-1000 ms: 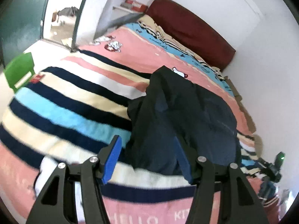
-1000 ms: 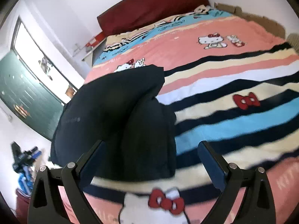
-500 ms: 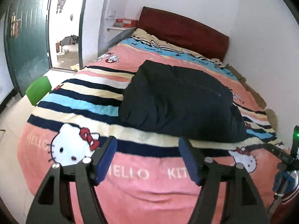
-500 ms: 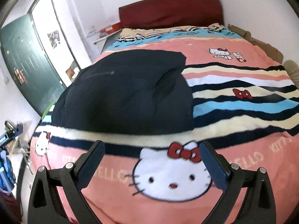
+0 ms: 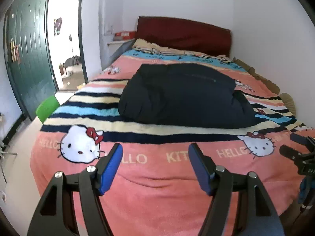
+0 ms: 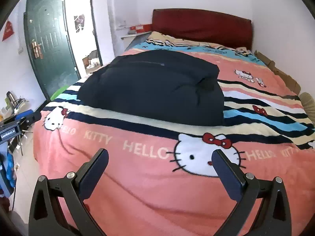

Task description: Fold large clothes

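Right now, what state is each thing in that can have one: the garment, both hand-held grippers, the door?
Dark garment: folded into a bulky bundle, lying on the blanket, not held.
Left hand-held gripper: open, holding nothing, apart from the garment.
Right hand-held gripper: open, holding nothing, apart from the garment.
Green door: swung open.

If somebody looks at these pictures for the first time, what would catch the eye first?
Probably the dark navy garment, lying as a bulky folded bundle in the middle of the bed. Next, the pink Hello Kitty blanket beneath it, with striped bands and a large cat face near the foot. The left gripper and right gripper hover open at that foot, empty.
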The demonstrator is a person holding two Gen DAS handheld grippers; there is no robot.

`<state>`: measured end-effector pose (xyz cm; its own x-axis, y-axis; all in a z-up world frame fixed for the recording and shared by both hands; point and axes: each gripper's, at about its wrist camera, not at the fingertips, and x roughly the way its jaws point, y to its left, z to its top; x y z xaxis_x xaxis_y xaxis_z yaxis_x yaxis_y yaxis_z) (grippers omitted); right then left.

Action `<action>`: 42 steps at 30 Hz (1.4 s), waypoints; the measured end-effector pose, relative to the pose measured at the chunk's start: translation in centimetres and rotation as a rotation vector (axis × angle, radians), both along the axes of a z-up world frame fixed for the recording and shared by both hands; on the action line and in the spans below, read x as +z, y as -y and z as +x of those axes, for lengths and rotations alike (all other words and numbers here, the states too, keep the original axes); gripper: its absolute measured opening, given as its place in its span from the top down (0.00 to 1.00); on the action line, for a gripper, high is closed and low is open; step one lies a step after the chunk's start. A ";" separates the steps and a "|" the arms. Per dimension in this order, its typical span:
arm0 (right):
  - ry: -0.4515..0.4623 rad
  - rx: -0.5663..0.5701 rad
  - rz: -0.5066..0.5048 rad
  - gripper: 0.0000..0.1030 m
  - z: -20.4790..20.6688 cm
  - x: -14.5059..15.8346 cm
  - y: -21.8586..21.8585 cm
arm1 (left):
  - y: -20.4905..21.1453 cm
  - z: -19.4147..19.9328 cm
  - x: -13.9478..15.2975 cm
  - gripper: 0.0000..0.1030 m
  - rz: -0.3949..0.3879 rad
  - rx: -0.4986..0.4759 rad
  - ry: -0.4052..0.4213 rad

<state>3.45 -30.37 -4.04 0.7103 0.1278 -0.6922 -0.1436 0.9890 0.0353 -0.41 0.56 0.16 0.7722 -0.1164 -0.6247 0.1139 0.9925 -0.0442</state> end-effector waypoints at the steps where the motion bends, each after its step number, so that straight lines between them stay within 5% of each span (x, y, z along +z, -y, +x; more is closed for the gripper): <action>1: 0.008 0.002 -0.002 0.00 -0.4 0.1 -0.2 | 0.1 -0.2 0.3 0.34 0.006 -0.001 0.011; 16: 0.108 -0.075 0.026 0.00 -2.3 1.7 1.0 | 2.2 -2.2 2.2 0.35 0.124 0.085 0.118; 42: 0.141 -0.125 0.003 0.00 -3.7 1.6 0.9 | 8.4 -3.4 1.7 0.34 0.195 0.003 0.154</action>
<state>-0.24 -31.22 -2.47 0.8107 0.0340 -0.5844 -0.0231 0.9994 0.0261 -3.83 -7.84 1.87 0.8600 -0.0025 -0.5102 0.1015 0.9808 0.1663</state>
